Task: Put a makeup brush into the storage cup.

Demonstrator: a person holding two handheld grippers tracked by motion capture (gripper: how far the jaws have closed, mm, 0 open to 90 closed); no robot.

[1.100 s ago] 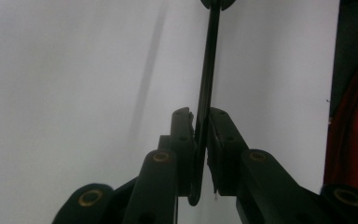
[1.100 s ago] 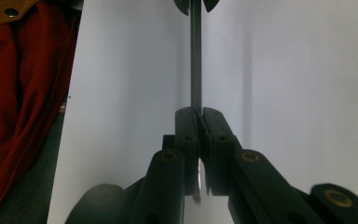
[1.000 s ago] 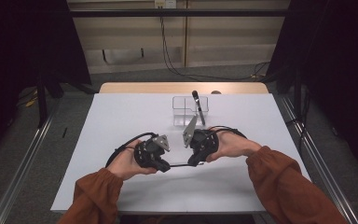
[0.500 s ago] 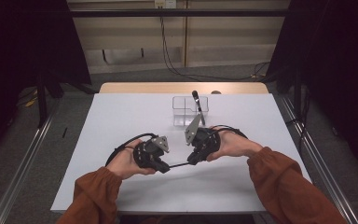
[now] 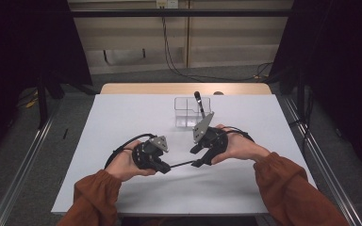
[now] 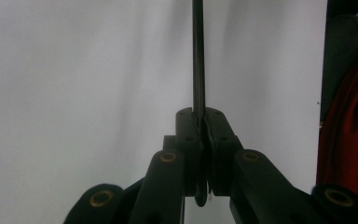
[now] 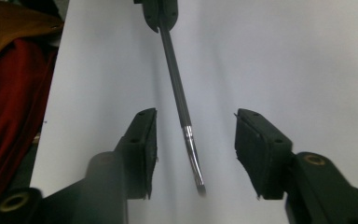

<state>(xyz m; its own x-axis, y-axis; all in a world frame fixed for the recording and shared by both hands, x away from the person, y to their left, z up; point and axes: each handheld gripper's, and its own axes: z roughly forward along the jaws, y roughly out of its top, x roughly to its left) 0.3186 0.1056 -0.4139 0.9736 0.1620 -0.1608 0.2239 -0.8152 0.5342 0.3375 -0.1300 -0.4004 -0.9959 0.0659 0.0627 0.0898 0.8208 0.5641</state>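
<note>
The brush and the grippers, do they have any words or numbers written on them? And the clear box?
No words, numbers or signs can be read anywhere.
Thin brush: plain dark handle, no writing visible.
Left gripper, shut on the brush: black fingers with brass screws, no label.
Right gripper, open around the brush tip: no label.
Clear box: no print visible.
White table: bare.

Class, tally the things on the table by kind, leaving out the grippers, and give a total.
Makeup brushes: 2, one clamped in the left gripper, one standing in the organiser.
Clear organiser boxes: 1.
Total: 3.
</note>
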